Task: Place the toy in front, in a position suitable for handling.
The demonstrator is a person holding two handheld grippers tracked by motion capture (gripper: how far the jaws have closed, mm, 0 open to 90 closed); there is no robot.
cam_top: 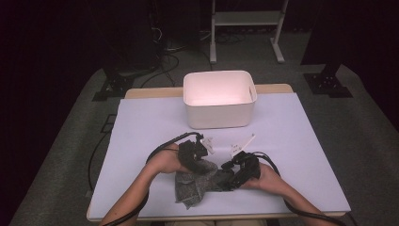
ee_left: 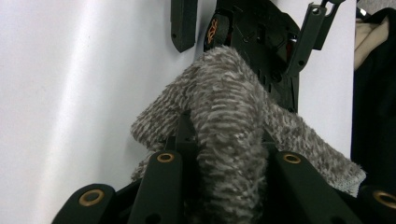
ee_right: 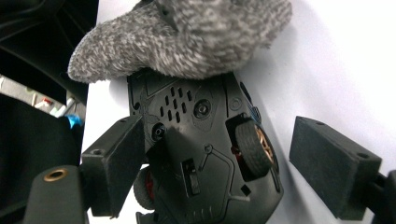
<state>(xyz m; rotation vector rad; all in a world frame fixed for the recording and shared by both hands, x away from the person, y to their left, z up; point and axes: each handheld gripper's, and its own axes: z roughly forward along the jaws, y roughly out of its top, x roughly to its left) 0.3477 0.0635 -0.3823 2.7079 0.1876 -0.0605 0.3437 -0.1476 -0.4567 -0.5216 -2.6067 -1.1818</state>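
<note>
The work in hand looks like wiping a toy car (ee_right: 205, 154) with a grey fuzzy cloth (cam_top: 195, 186), near the front edge of the tabletop (cam_top: 141, 127), well short of the white bin (cam_top: 219, 99) that stands at the far side; the car lies on its side or back, its black underside with vents, a switch and a gold-spoked wheel turned toward the right gripper view; that pose probably serves to expose the chassis for cleaning.

The left gripper (ee_left: 229, 154) has its fingers drawn narrow and clamped on a bunched fold of the cloth (ee_left: 224, 121); the fold rises between them like a pad, which suits pushing it against the car (ee_left: 261, 42) just beyond; the rest of the cloth trails down onto the tabletop, so only 1 part does the rubbing.

The right gripper (ee_right: 224, 163) stands with its fingers (ee_right: 334, 163) spread wide, 1 on each side of the car's body; the left one lies against or just beside the chassis, while the other stands apart from the wheel side, so it brackets the car rather than pinching it; judged from that, it is there to steady the toy or is about to take a fresh hold.

The cloth (ee_right: 187, 32) drapes over the far end of the car, touching it; a white tag-like piece (cam_top: 244, 141) lies on the tabletop just beyond the right gripper (cam_top: 242, 167), its purpose unclear.
</note>
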